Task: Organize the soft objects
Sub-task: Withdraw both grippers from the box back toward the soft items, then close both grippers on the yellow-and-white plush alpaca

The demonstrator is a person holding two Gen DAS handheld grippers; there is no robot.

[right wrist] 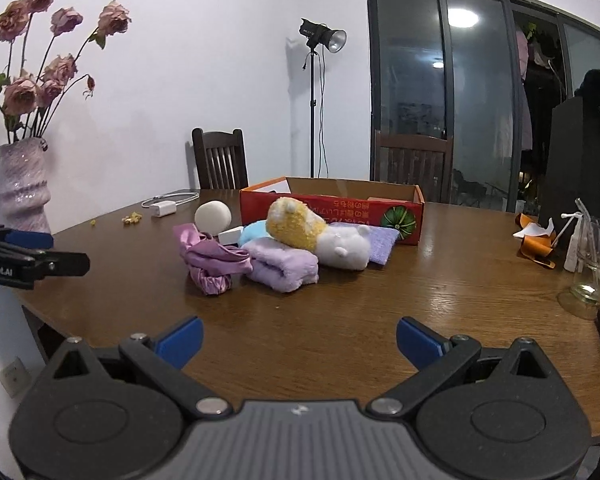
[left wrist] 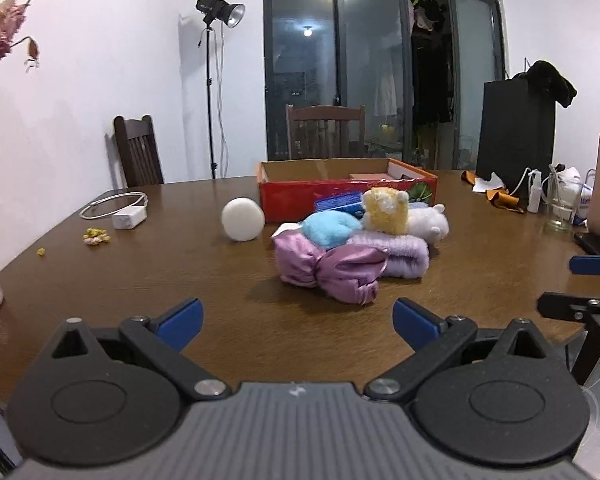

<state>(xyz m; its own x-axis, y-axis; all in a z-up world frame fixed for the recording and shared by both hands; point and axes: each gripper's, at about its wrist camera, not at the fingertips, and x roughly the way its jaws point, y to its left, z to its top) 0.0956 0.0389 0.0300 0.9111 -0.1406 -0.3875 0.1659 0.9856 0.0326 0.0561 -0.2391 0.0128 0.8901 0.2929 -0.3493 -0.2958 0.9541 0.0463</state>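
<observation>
A heap of soft things lies mid-table in front of a red cardboard box (left wrist: 300, 196) (right wrist: 340, 206): a shiny purple satin bundle (left wrist: 332, 270) (right wrist: 210, 260), a folded lilac towel (left wrist: 400, 254) (right wrist: 282, 266), a light blue plush (left wrist: 332, 230) (right wrist: 254, 232), a yellow fuzzy toy (left wrist: 386, 210) (right wrist: 296, 222) and a white plush (left wrist: 430, 222) (right wrist: 346, 250). A white round ball (left wrist: 243, 219) (right wrist: 213, 215) sits to their left. My left gripper (left wrist: 298, 320) is open near the table's front edge, nothing between its blue pads. My right gripper (right wrist: 300, 340) is likewise open and empty, short of the heap.
A pink vase (right wrist: 22, 188) with dried roses stands at the left. A charger with cable (left wrist: 128, 216) and small yellow bits (left wrist: 96, 235) lie at the back left. A glass jar (right wrist: 590, 264), spray bottle (left wrist: 535, 196), orange scraps (right wrist: 534, 246) and a black box (left wrist: 516, 132) crowd the right side.
</observation>
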